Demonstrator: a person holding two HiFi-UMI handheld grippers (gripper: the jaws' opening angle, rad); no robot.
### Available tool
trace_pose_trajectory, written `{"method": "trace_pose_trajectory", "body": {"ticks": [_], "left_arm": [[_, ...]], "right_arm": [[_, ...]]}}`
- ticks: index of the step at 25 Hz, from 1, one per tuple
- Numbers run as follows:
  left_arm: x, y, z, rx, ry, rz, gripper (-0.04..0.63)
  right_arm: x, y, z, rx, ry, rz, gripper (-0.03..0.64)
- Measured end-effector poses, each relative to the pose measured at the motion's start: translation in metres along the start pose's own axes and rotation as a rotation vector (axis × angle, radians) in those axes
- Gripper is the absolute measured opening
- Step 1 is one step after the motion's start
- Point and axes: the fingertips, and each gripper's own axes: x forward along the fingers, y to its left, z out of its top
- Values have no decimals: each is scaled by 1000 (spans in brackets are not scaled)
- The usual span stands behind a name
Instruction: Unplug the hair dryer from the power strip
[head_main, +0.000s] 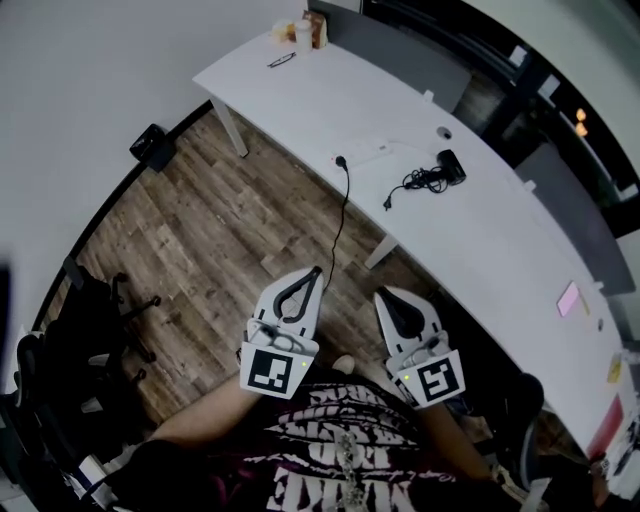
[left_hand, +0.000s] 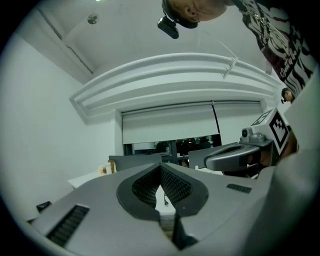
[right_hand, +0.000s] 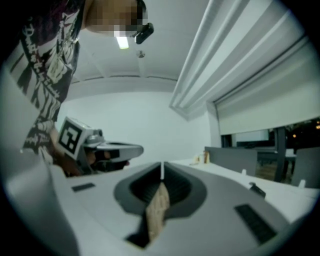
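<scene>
The black hair dryer (head_main: 451, 164) lies on the long white table (head_main: 500, 240). Its coiled cord (head_main: 420, 181) ends in a plug (head_main: 388, 204) that rests loose on the tabletop. To the dryer's left sits the white power strip (head_main: 368, 151), with a black plug (head_main: 341, 160) at its end and a cable dropping to the floor. Both grippers hover over the wooden floor, well short of the table. My left gripper (head_main: 317, 270) (left_hand: 161, 167) is shut and empty. Beside it, my right gripper (head_main: 381, 293) (right_hand: 162, 171) is also shut and empty.
A table leg (head_main: 380, 250) stands just ahead of the grippers. An office chair (head_main: 95, 310) is at the left and a black box (head_main: 151, 147) sits on the floor by the wall. Small containers (head_main: 302, 30) stand at the table's far end, and a pink note (head_main: 568, 298) lies at the right.
</scene>
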Motion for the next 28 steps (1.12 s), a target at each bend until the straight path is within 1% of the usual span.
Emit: {"method": "trace_pose_trajectory", "body": {"ticks": [3, 6, 11, 14, 21, 26, 28], "left_arm": [[14, 33, 11, -16, -35, -22, 26], [23, 62, 18, -8, -48, -53, 26], [33, 105, 8, -8, -39, -91, 26], [36, 126, 3, -21, -40, -110, 26], [42, 153, -4, -61, -49, -179, 25], [49, 170, -18, -125, -40, -174, 25], [53, 170, -20, -133, -41, -184, 26]], "right_arm": [[29, 7, 7, 7, -1, -22, 37], [60, 11, 17, 2, -3, -38, 37], [107, 15, 16, 17, 4, -71, 37], [127, 20, 13, 20, 18, -85, 37], [163, 26, 20, 12, 46, -132, 37], [166, 21, 15, -10, 83, -183, 37], [161, 18, 10, -6, 99, -203, 37]]}}
